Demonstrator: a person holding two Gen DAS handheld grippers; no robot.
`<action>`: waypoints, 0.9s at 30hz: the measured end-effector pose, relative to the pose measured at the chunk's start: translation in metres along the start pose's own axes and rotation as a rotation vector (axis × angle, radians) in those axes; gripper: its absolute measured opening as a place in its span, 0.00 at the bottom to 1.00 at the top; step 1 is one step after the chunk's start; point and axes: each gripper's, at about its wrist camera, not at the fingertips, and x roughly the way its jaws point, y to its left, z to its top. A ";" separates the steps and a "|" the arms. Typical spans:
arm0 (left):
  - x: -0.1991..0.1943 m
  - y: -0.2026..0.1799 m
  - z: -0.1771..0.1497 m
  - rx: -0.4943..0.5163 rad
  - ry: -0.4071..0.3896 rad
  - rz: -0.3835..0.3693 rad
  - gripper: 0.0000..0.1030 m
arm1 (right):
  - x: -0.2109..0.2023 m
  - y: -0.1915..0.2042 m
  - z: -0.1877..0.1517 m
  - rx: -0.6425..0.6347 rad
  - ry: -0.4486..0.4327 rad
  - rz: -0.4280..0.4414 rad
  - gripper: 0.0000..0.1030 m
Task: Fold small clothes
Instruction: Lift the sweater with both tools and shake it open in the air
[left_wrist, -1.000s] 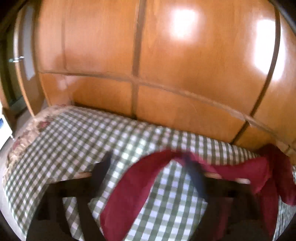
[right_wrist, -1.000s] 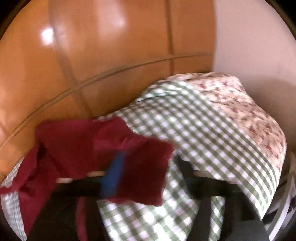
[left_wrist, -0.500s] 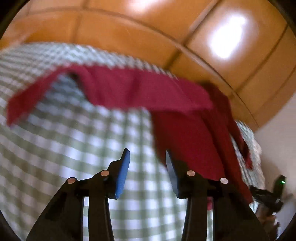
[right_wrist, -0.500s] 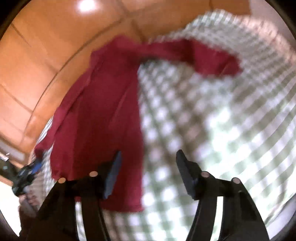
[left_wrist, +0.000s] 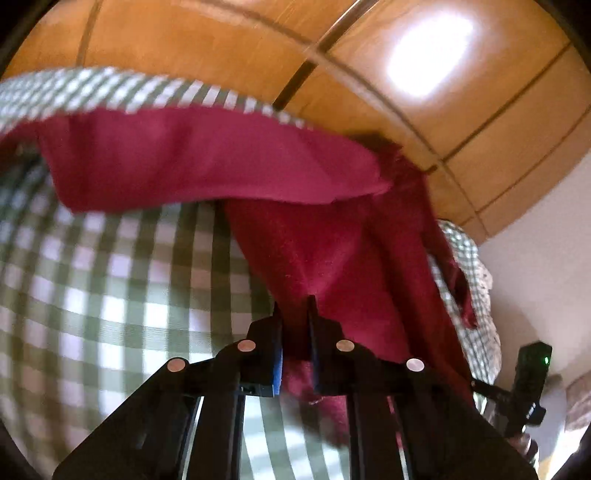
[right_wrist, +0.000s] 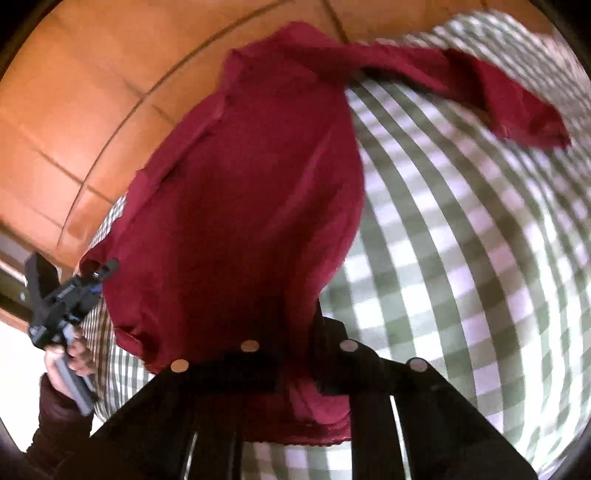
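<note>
Red garment (left_wrist: 332, 266) lies spread on the green-checked cloth (left_wrist: 110, 295); a long sleeve (left_wrist: 207, 162) runs off toward 9 o'clock in the left wrist view.

Left gripper (left_wrist: 294, 314): fingers drawn close together, clamped on the garment's near hem at 6 o'clock; red fabric bunches between the blue pads (left_wrist: 277, 363).

Right gripper (right_wrist: 295, 332): fabric drapes over both fingers at 6 o'clock and hides the tips; looks pinched on the hem, though the closure itself cannot be made out. From here the garment body (right_wrist: 243, 192) fills the centre, the sleeve (right_wrist: 509, 99) trailing to 2 o'clock.

Left gripper also shows at 8 o'clock in the right wrist view, held in a hand (right_wrist: 70, 354). Wooden panelling (left_wrist: 258, 44) behind, at 12.
</note>
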 end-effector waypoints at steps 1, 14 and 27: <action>-0.011 -0.003 0.004 0.017 -0.006 0.001 0.09 | -0.009 0.007 0.002 -0.025 -0.017 0.005 0.09; -0.160 0.023 -0.027 0.005 0.120 0.021 0.09 | -0.101 0.027 -0.051 -0.185 -0.037 0.045 0.09; -0.141 0.067 -0.158 -0.104 0.180 -0.039 0.48 | -0.062 -0.021 -0.117 -0.067 0.100 -0.051 0.08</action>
